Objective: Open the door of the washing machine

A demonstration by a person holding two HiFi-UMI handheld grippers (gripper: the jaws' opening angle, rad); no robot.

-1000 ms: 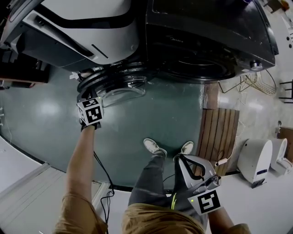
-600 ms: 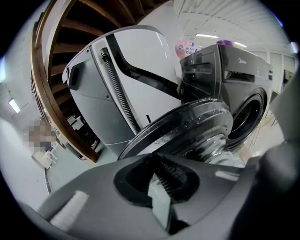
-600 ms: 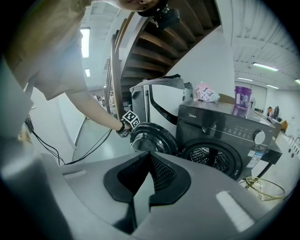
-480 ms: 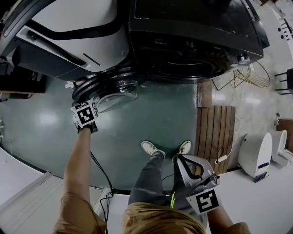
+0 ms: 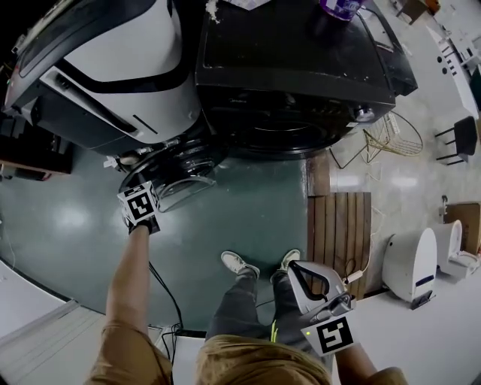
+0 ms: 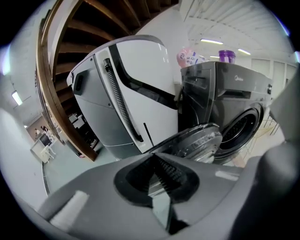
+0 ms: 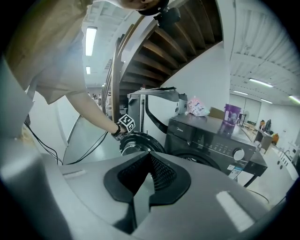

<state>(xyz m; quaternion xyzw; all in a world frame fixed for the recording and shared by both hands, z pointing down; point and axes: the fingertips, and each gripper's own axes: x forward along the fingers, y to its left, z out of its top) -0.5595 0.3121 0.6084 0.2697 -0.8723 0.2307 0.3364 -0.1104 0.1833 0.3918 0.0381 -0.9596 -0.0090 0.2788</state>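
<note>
A: Risk first, from the left gripper (image 6: 159,178) out?

B: Its jaws are pressed together with nothing between them. So nothing grips the door (image 6: 197,143). If the hinge springs back, the door may swing toward the drum opening (image 6: 240,127) unchecked. My judgement only.

A: Any contact with the door?

B: Cannot tell. In the left gripper view the glass door lies just beyond the tips. In the head view the marker cube (image 5: 139,204) sits just beside the door's rim. A closed tip pushing on a round rim could slide off.

A: Where does the door stand?

B: Swung well out from the dark washing machine (image 5: 293,68), toward the white machine (image 5: 113,68) beside it. The drum mouth is exposed. The task looks close to done.

A: Right gripper (image 7: 145,180)?

B: Jaws closed too, and empty. It is held low by the person's leg, well apart from the washer, so it cannot catch the door.

A: Further out?

B: A cable (image 5: 161,278) trails on the floor near the person's shoes (image 5: 239,263). A step back could snag it. A purple bottle (image 5: 342,7) stands on the washer top; a hard tug might jar it.
</note>
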